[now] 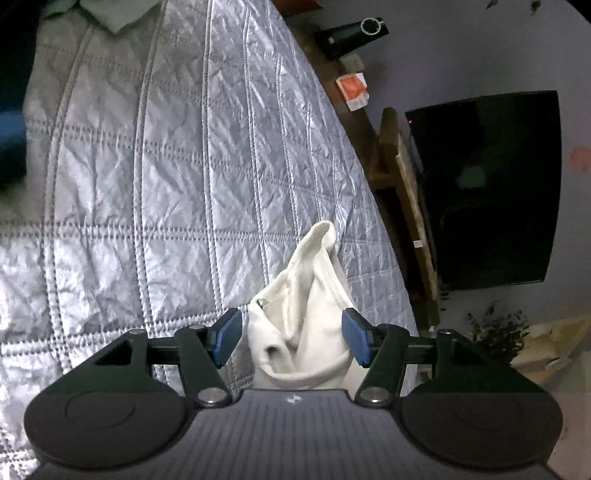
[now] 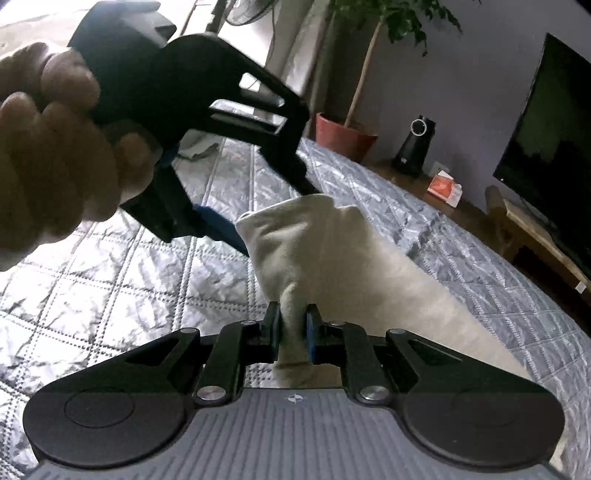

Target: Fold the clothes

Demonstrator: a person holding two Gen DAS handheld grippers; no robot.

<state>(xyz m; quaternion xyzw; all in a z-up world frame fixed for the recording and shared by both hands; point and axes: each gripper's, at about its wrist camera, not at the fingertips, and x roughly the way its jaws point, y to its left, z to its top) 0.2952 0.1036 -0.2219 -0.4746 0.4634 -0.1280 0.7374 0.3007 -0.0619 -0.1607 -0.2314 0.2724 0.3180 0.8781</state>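
Note:
A white garment (image 1: 306, 302) hangs bunched above a quilted silver-grey bedspread (image 1: 147, 184). My left gripper (image 1: 291, 339) is open around its upper folds. The right blue pad (image 1: 354, 339) touches the cloth, while the left pad (image 1: 227, 338) stands clear of it. In the right wrist view, my right gripper (image 2: 291, 332) is shut on a pinched fold of the white garment (image 2: 332, 251). A hand (image 2: 55, 147) holds the left gripper (image 2: 279, 221) over the garment's top edge, one finger on each side. The bedspread (image 2: 110, 288) lies below.
A dark TV (image 1: 487, 192) hangs on the wall beyond the bed, above a wooden stand (image 1: 402, 192). A potted plant (image 2: 343, 136), a black device (image 2: 415, 144) and an orange-and-white box (image 2: 443, 188) sit past the bed's far edge. A collared grey cloth (image 1: 107, 14) lies at the far end.

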